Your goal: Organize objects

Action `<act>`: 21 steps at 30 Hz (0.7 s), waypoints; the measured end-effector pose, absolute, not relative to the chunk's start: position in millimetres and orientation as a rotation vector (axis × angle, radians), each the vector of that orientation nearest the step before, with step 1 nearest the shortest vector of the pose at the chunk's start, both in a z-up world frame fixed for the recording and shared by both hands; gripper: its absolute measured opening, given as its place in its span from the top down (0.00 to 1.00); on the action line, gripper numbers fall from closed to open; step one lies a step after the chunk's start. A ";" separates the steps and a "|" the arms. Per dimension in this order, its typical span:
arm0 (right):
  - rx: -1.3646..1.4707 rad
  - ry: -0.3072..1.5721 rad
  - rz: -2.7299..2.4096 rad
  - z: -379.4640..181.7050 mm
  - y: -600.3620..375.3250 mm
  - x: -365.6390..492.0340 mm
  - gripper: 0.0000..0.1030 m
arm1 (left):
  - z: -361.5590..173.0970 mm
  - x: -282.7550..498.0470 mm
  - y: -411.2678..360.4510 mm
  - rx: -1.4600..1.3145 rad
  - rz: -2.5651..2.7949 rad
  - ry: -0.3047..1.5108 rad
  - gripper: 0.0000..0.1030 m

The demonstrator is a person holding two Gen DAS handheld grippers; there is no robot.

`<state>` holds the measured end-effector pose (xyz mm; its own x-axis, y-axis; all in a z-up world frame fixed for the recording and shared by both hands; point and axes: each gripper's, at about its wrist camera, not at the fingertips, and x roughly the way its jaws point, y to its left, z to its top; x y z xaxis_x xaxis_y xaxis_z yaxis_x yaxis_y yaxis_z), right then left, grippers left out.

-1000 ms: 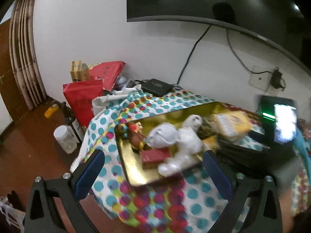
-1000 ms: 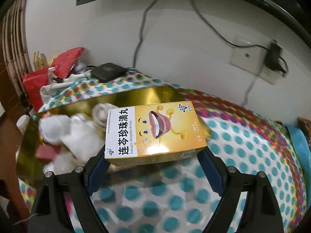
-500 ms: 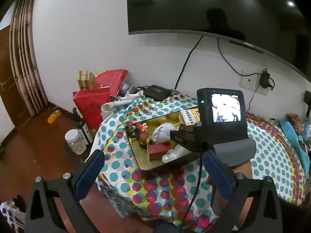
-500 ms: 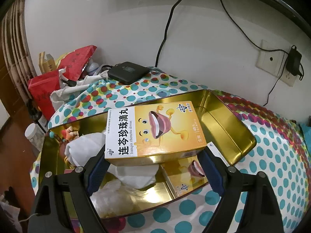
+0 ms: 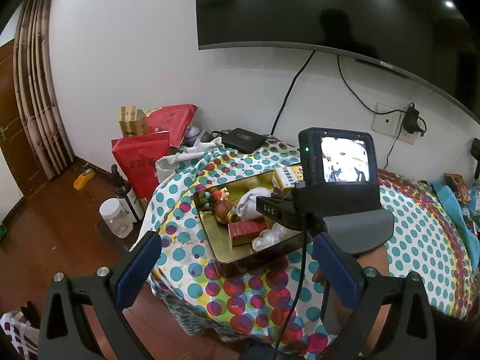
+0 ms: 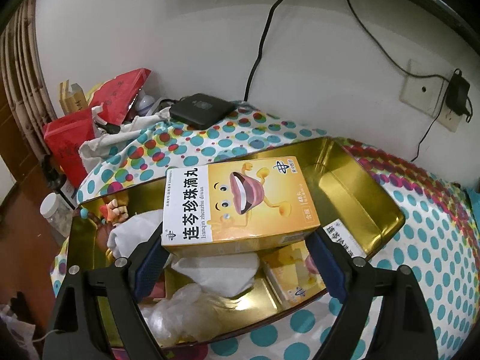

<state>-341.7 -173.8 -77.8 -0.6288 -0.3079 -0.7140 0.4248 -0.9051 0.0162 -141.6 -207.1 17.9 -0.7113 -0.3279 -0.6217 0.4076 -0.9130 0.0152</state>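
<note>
My right gripper (image 6: 237,258) is shut on a yellow medicine box (image 6: 240,204) with a cartoon mouth, held flat above a gold tin (image 6: 366,192). The tin holds white cloth (image 6: 216,270), crumpled plastic (image 6: 180,309), a small figurine (image 6: 117,210) and another yellow box (image 6: 297,279). My left gripper (image 5: 240,273) is open and empty, held back over the table's near edge. In the left wrist view the right gripper's body and screen (image 5: 339,165) hang over the tin (image 5: 228,255), with the held box (image 5: 285,177) partly hidden behind it.
The table wears a polka-dot cloth (image 5: 420,240). A black set-top box (image 6: 204,111) sits at the back by the wall. Red bags (image 5: 141,159), a dark bottle (image 5: 126,192) and a clear jar (image 5: 115,219) stand on the floor at left. A TV (image 5: 300,9) hangs above.
My left gripper has pulled back and up from the tin. My right gripper has carried the yellow box from the cloth to over the tin.
</note>
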 end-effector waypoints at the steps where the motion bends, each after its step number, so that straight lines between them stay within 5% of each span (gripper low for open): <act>1: 1.051 0.225 -2.537 -77.0 -172.9 -339.8 0.09 | 17.9 -141.6 -207.2 0.903 -2.580 0.173 0.00; 3: 1.046 0.236 -2.560 -75.5 -170.6 -337.3 0.01 | 17.2 -141.5 -207.2 0.900 -2.579 0.169 0.00; 21: 1.030 0.196 -2.702 -56.8 -100.3 -249.5 0.00 | 16.4 -88.5 -201.9 0.835 -2.537 0.128 0.00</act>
